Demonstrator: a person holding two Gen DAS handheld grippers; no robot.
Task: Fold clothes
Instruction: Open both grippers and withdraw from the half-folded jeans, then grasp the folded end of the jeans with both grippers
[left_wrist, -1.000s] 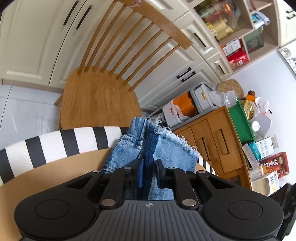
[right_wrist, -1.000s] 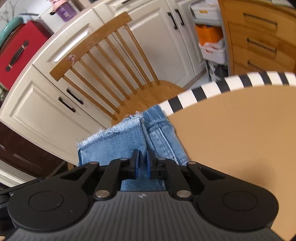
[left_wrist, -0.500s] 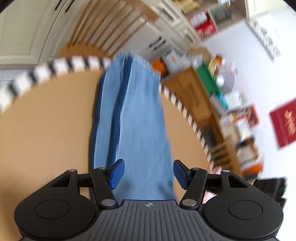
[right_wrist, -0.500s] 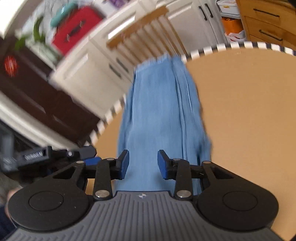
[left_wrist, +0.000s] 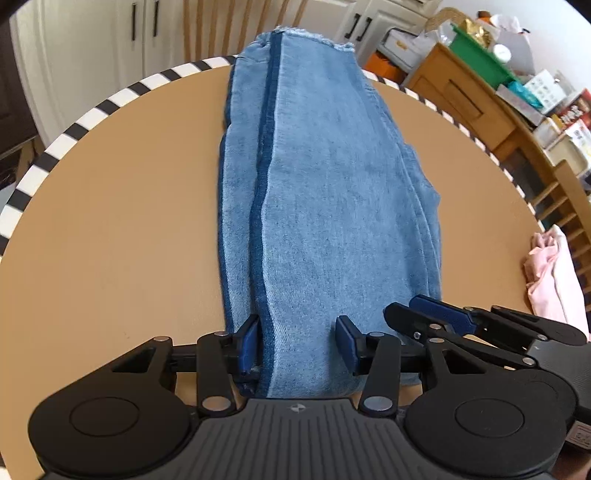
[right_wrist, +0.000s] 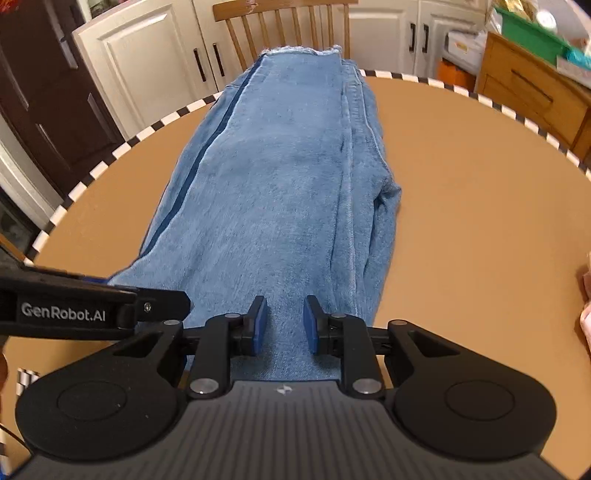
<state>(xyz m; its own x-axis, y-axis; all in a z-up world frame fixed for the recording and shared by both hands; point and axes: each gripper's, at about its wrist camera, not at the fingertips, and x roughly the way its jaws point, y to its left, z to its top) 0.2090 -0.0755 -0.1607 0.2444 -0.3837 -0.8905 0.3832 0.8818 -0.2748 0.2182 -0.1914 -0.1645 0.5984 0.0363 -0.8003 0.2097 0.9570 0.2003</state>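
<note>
Lying flat on the round table (left_wrist: 110, 229), jeans (left_wrist: 325, 206); both claws, left (left_wrist: 297, 341) and right (right_wrist: 282, 325), closing, seemingly gripping nothing.

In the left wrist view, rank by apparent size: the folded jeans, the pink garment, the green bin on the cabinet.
1. Folded jeans, by far the largest.
2. Pink garment, cut off at the frame edge.
3. Green bin.
The bin stands much farther from the camera, so the last two are unsure.

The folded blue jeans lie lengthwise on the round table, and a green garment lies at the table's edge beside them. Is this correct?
Not quite. The garment at the table's edge is pale pink, not green, as the left wrist view shows at its right side. The rest is right: the folded blue jeans lie lengthwise on the round table.
</note>
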